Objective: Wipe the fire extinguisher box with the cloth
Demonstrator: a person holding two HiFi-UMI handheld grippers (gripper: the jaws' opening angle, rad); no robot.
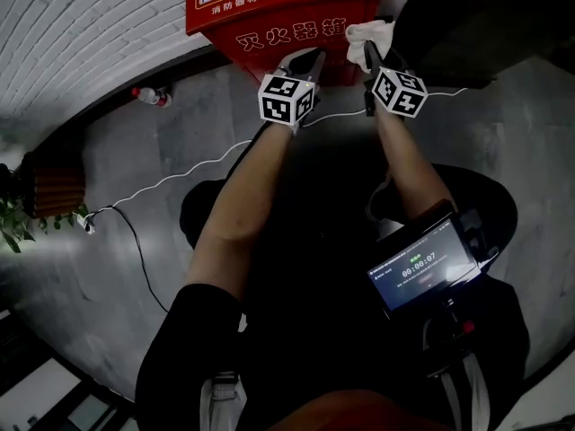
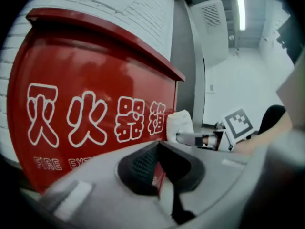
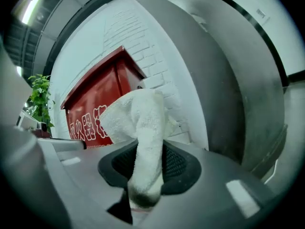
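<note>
Red fire extinguisher box (image 1: 278,12) stands on grey floor (image 1: 135,268) against white brick wall (image 1: 81,25); white characters run across its front. Right gripper (image 3: 145,149) is pinching the white cloth (image 3: 143,123): a folded strip is clamped between the pads and the rest bunches up above them. In the head view the cloth (image 1: 370,34) sits at the box's right front edge; whether it is touching cannot be told. Left gripper (image 2: 158,149) is close to the box front, left of the cloth, with its tips pressed together on nothing. A bottle (image 1: 151,95) lies on the floor left of the box, and a potted plant (image 1: 18,215) stands well off to the left.
</note>
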